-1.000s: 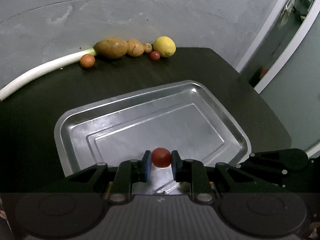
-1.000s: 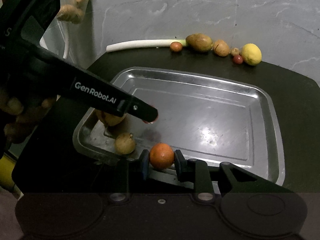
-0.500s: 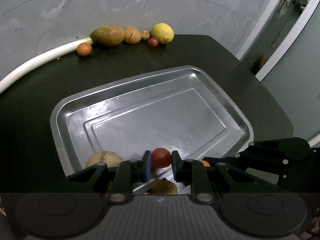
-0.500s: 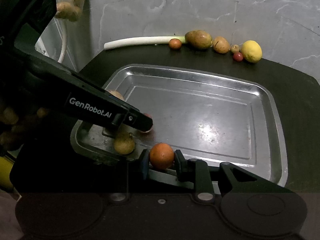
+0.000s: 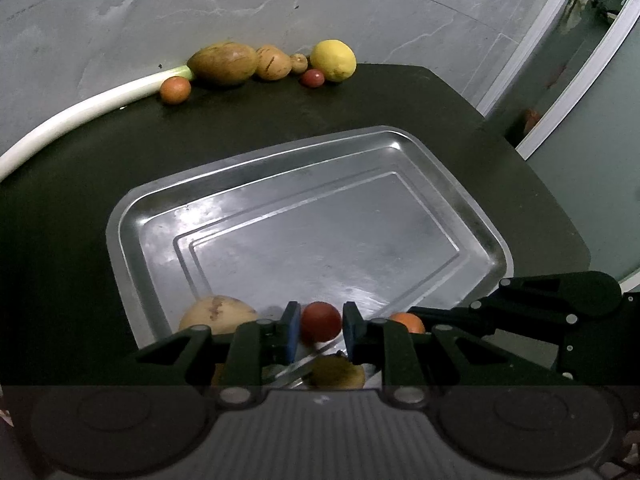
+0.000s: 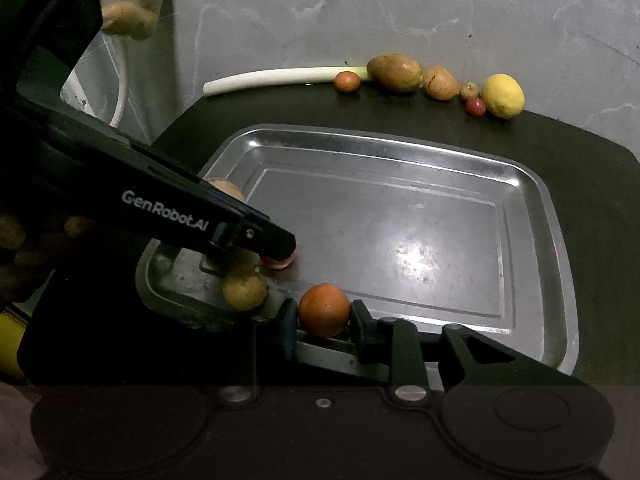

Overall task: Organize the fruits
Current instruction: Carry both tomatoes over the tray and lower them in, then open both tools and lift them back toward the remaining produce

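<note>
- Left wrist view: the left gripper (image 5: pixel 319 326) has its 2 blue-padded fingers closed on a small red fruit (image 5: pixel 320 321) (possibly a tomato or plum; the frame cannot settle it), which sits low over the near corner of the metal tray (image 5: pixel 420 152).
- A pale tan fruit (image 5: pixel 218 314) lies in that same corner to the left of the fingers, and a brownish round fruit (image 5: pixel 337 372) shows just under them.
- At the right, the right gripper (image 5: pixel 412 320) reaches in with an orange fruit (image 5: pixel 408 322) partly hidden behind the left finger.
- Along the wall at the back of the dark table (image 5: pixel 360 100) lie a leek (image 5: pixel 80 110), a small orange fruit (image 5: pixel 175 89), a large brown fruit (image 5: pixel 222 63), a smaller tan one (image 5: pixel 273 62), a small red one (image 5: pixel 313 78) and a lemon (image 5: pixel 333 60).
- Right wrist view: the right gripper (image 6: pixel 325 314) is clamped on the orange fruit (image 6: pixel 324 310), just above the tray's near rim (image 6: pixel 560 240).
- The left gripper (image 6: pixel 280 258) comes in from the left, its red fruit (image 6: pixel 278 262) seemingly touching or almost touching the tray floor, close to the brownish fruit (image 6: pixel 244 287).
- Judgement: both hands are at the placing step. Each fruit should be lowered until it rests on the floor before the fingers part, gently, since round fruit will roll on smooth metal.
- The 2 tools are near each other, so releasing 1 at a time and lifting straight up should avoid knocking the fruits already there.
</note>
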The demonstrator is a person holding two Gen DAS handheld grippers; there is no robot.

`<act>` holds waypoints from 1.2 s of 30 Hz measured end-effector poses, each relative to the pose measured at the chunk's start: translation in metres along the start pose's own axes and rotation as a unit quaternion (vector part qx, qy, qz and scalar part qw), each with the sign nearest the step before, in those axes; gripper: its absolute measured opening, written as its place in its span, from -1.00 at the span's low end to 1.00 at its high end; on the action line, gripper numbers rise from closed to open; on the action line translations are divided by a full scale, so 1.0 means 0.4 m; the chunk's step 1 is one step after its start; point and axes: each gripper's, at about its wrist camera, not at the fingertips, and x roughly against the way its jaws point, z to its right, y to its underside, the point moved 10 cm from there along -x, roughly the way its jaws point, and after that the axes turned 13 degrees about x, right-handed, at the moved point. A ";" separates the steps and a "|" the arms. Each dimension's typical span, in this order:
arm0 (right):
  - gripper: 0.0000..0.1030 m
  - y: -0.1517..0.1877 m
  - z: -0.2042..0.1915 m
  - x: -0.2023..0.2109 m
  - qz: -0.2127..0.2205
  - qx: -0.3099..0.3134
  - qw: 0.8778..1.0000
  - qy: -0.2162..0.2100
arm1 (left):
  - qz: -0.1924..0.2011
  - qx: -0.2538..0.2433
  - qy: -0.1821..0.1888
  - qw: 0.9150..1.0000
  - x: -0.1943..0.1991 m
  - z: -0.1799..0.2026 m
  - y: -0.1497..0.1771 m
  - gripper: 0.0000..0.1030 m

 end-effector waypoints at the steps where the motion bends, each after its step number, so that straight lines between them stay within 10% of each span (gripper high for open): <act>1: -0.39 -0.001 -0.001 0.000 0.000 -0.001 1.000 0.000 | 0.000 0.001 0.000 1.000 0.000 -0.001 0.000 -0.55; 10: 0.10 -0.002 0.003 0.010 0.004 -0.009 1.000 0.002 | 0.022 0.022 0.022 0.999 0.026 -0.002 -0.017 -0.31; 21: 0.84 -0.019 0.017 0.030 0.019 -0.019 1.000 0.015 | 0.091 0.057 0.020 0.994 0.105 -0.044 -0.075 0.50; 36: 0.98 -0.053 0.086 0.049 0.049 -0.027 0.996 0.072 | 0.144 0.144 -0.027 0.979 0.158 -0.176 -0.112 0.96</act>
